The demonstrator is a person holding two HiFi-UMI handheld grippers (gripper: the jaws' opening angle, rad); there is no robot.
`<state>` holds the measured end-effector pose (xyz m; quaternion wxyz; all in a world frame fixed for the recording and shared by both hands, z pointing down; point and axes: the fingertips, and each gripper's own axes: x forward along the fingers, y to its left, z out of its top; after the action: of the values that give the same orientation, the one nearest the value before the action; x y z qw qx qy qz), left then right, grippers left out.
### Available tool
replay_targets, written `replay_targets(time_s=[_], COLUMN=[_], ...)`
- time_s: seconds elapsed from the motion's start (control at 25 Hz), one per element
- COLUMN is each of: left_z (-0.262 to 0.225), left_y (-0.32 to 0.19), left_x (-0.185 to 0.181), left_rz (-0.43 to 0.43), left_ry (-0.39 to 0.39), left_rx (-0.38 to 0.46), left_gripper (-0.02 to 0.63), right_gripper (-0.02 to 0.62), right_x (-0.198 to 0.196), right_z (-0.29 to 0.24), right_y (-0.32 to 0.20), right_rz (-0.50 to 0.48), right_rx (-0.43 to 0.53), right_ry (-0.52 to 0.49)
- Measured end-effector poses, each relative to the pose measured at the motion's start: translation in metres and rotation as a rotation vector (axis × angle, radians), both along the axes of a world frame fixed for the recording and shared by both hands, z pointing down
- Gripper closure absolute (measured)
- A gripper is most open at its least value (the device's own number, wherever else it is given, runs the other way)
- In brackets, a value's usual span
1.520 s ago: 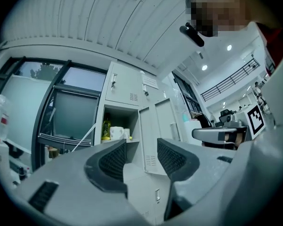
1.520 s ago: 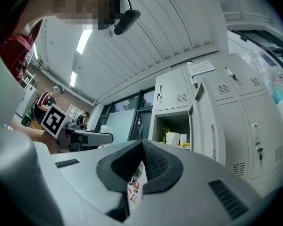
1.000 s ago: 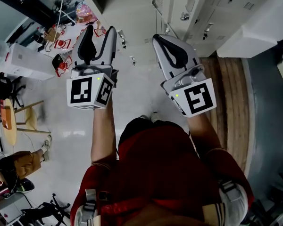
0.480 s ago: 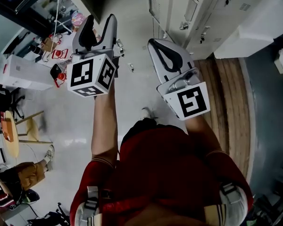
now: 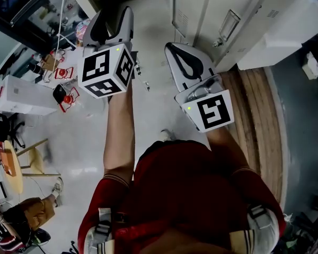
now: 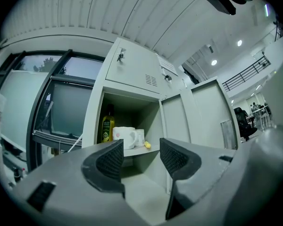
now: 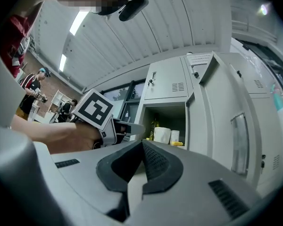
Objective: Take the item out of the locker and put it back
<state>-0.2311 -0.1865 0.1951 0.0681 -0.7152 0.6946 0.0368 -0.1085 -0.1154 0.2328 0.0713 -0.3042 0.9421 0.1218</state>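
A glossy pale grey floor (image 5: pixel 85 142) fills the head view's left and middle, with brown wooden planking (image 5: pixel 257 120) at its right and pale grey metal lockers (image 5: pixel 212 4) at its upper right. The left gripper view shows a ribbed white ceiling (image 6: pixel 108 8) above and a dark-framed window (image 6: pixel 61 102) at left.

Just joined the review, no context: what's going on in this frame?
A person holds a gripper in each hand, facing an open locker that holds a bottle, a white mug, a white cup and a small yellow item. The left gripper is open and empty, aimed at them. The right gripper is shut on nothing. Nothing is taken out yet.
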Motion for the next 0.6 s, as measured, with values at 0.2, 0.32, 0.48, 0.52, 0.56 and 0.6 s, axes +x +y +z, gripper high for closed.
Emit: replay_targets(time_s=[0.2, 0.32, 0.48, 0.52, 0.56, 0.6], left_z=[-0.001, -0.003, -0.005, -0.007, -0.010, -0.011], left_y=[-0.022, -0.034, -0.050, -0.055, -0.060, -0.064], left_x=[-0.003, -0.003, 0.000, 0.001, 0.001, 0.001], left_rz=[0.033, 0.034, 0.017, 0.011, 0.005, -0.004], left_ry=[-0.006, -0.010, -0.017, -0.018, -0.020, -0.022], left_rx=[0.004, 0.003, -0.005, -0.006, -0.007, -0.009], left_gripper=[0.387, 0.387, 0.387, 0.387, 0.387, 0.387], right_gripper=[0.598, 0.598, 0.598, 0.598, 0.598, 0.598], right_x=[-0.016, -0.020, -0.016, -0.015, -0.014, -0.014], right_z=[0.001, 0.002, 0.007, 0.007, 0.007, 0.007], right_y=[-0.018, -0.026, -0.033, -0.036, -0.039, -0.042], right_rz=[0.058, 0.080, 0.087, 0.084, 0.080, 0.074], right_rx=[0.002, -0.009, -0.028, -0.030, -0.031, -0.032], right_ry=[0.012, 0.005, 0.003, 0.002, 0.000, -0.002])
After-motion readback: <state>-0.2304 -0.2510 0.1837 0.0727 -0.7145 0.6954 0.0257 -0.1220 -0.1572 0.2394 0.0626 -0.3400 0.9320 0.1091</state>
